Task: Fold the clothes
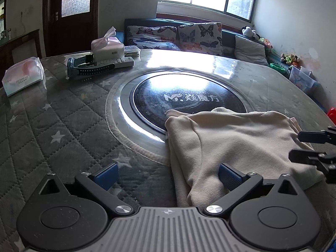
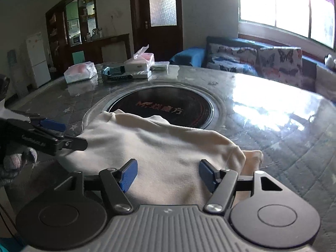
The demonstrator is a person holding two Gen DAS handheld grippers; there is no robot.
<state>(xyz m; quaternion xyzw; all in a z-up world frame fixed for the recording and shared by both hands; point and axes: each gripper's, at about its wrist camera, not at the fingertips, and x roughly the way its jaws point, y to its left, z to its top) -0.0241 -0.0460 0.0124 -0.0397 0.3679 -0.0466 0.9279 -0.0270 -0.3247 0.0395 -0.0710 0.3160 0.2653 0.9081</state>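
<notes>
We saw the round table (image 1: 63,126) w/ a dark centre disc (image 1: 178,96); the cream folded garment (image 1: 231,142) lay at its near edge, overlapping the disc. Left gripper (image 1: 168,176) gaped, straddling the garment's left edge; right gripper (image 2: 168,174) gaped over the cloth, gripping nothing.

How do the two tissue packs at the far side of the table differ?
The tissue box is a rigid white box standing upright with a tissue sticking out of its top; the soft tissue pack is a plastic-wrapped bundle lying flat, with no tissue pulled out. The box sits behind the remote; the soft pack lies alone by the table edge. Both are white with pink.
</notes>
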